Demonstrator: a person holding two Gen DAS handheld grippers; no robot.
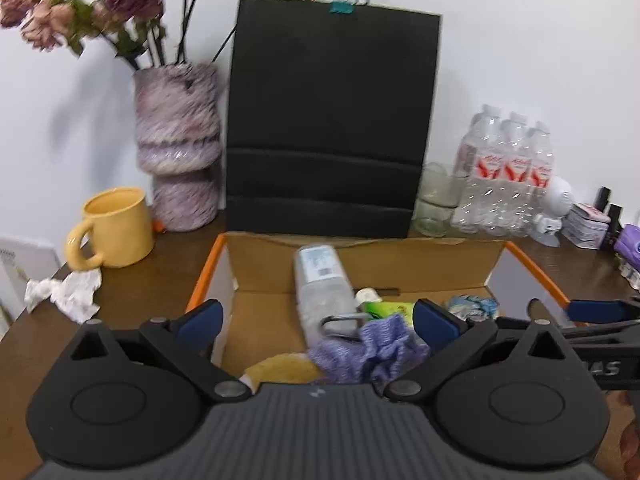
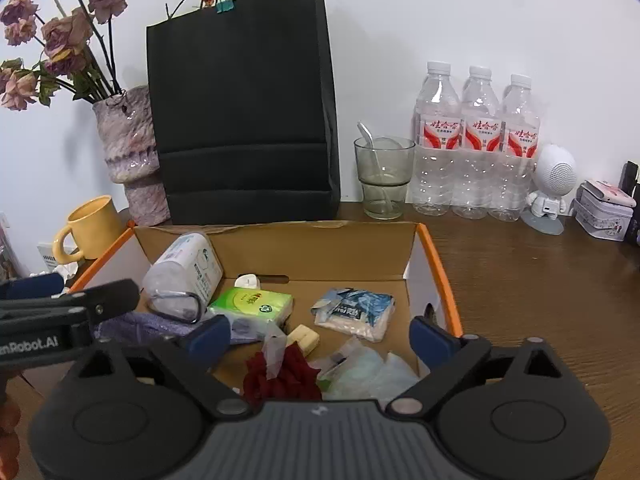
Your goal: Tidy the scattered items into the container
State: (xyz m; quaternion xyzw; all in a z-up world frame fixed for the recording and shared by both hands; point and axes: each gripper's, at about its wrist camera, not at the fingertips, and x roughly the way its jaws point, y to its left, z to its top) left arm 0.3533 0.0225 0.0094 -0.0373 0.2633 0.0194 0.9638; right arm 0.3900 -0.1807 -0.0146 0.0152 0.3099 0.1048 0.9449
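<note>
Black hand-held gripper (image 2: pixel 320 338), blue finger pads (image 2: pixel 210 338), ribbed grey body

Dried flowers (image 1: pixel 80 12) motion-blurred, edge-cropped

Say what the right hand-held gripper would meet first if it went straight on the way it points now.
Probably the loose items on the box floor: the right hand-held gripper, open and empty, points down into the cardboard box, with the small cream block and blue packet ahead. Depth is unclear.
</note>
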